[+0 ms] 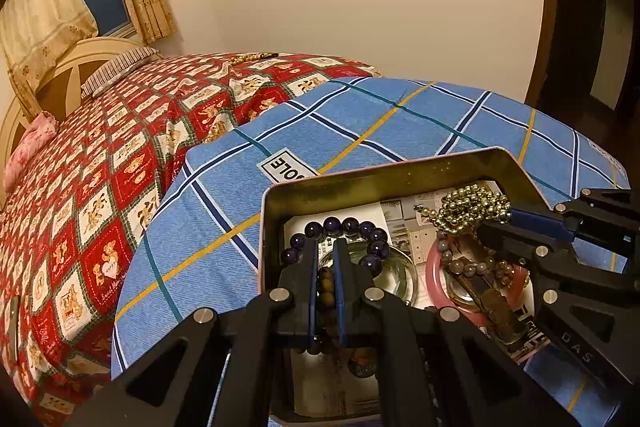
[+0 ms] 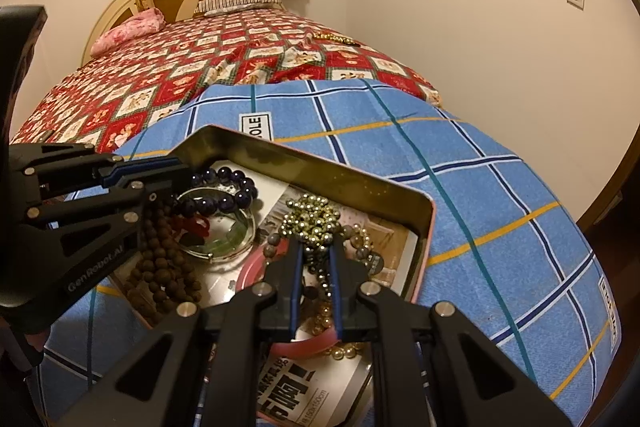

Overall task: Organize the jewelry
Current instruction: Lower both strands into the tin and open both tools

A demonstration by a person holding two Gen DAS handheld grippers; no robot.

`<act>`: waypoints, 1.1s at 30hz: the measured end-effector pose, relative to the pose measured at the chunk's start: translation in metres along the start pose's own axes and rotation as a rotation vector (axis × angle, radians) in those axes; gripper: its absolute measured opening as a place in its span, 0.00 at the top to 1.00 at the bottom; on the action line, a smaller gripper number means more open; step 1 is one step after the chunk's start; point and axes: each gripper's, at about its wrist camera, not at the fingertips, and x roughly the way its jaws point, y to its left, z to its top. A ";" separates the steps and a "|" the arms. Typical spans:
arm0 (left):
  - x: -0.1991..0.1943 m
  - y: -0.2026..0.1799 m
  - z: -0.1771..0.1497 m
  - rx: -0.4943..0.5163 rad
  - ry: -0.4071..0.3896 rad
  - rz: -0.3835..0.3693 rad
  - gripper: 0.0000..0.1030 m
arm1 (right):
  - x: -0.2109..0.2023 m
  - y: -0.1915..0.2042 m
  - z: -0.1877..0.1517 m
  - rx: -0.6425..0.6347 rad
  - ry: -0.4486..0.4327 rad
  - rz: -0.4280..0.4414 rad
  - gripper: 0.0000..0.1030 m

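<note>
An open metal tin (image 1: 380,175) (image 2: 320,167) lies on a blue plaid cushion and holds the jewelry. My left gripper (image 1: 326,243) (image 2: 186,173) is shut on a brown bead strand (image 1: 326,285) (image 2: 160,259), just inside a ring of dark purple beads (image 1: 348,225) (image 2: 240,187). My right gripper (image 2: 316,245) (image 1: 486,227) is shut on a gold ball chain (image 2: 312,219) (image 1: 472,207), whose bunch piles up past the fingertips. Also in the tin are a clear glass bangle (image 1: 404,267) (image 2: 240,231), a pink bangle (image 1: 434,267) (image 2: 250,273) and a grey bead bracelet (image 1: 460,267) (image 2: 360,247).
The blue plaid cushion (image 1: 360,119) (image 2: 460,187) rests on a bed with a red teddy-bear quilt (image 1: 120,167) (image 2: 160,75). Another gold chain (image 1: 248,58) (image 2: 336,37) lies at the bed's far edge by the wall. Printed paper lines the tin's floor.
</note>
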 end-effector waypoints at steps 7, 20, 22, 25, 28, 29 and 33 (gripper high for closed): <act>-0.001 -0.001 -0.001 -0.001 0.000 0.002 0.93 | 0.001 0.002 -0.001 -0.008 0.001 -0.003 0.86; -0.025 -0.003 0.001 0.004 -0.076 0.060 0.29 | -0.004 -0.001 -0.001 0.017 -0.013 -0.008 0.69; -0.027 -0.003 0.002 0.007 -0.073 0.051 0.29 | -0.003 -0.002 -0.001 0.020 -0.008 -0.009 0.67; -0.029 -0.002 -0.001 0.010 -0.068 0.073 0.29 | -0.005 -0.002 -0.001 0.024 -0.010 -0.017 0.46; -0.029 0.000 -0.002 -0.006 -0.062 0.077 0.29 | -0.012 -0.002 -0.002 0.030 -0.032 -0.027 0.37; -0.030 0.001 -0.003 -0.012 -0.061 0.078 0.29 | -0.014 -0.001 -0.003 0.030 -0.034 -0.028 0.37; -0.033 0.003 -0.007 -0.021 -0.058 0.077 0.29 | -0.016 -0.001 -0.004 0.034 -0.032 -0.029 0.36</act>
